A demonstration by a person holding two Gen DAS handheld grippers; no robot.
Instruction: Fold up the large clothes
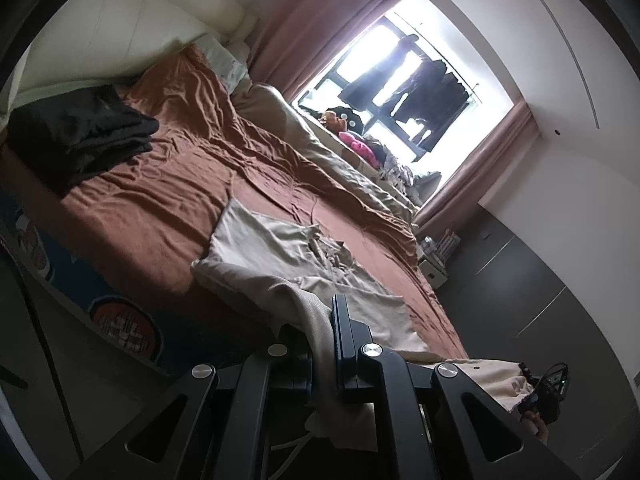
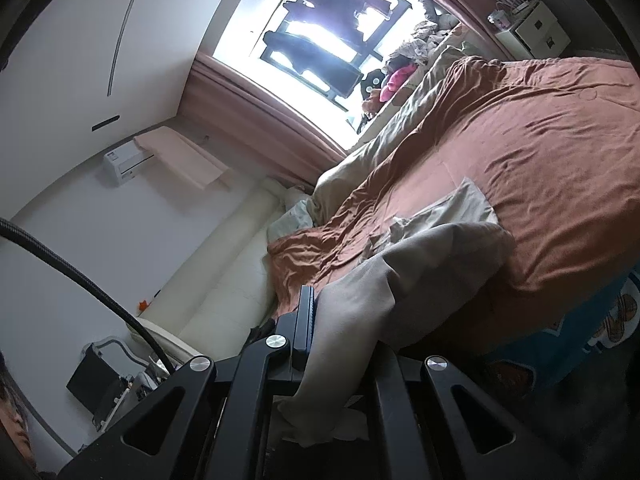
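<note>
Beige garment (image 1: 280, 256), soft and ribbed, pinched near its edge in left gripper (image 1: 322, 344), jaws clamped tight on the cloth. Other end clenched likewise in right gripper (image 2: 316, 320), fabric bunched and trailing down between the black linkage arms. Beyond, draped from both grips onto rumpled rust-brown bedspread (image 1: 192, 184), partly flat, partly lifted in a sagging fold. Farther off, dark folded clothes (image 1: 80, 128) stacked near the padded cream headboard (image 1: 120, 36); bright window (image 1: 404, 88) behind dusty-pink curtains.
</note>
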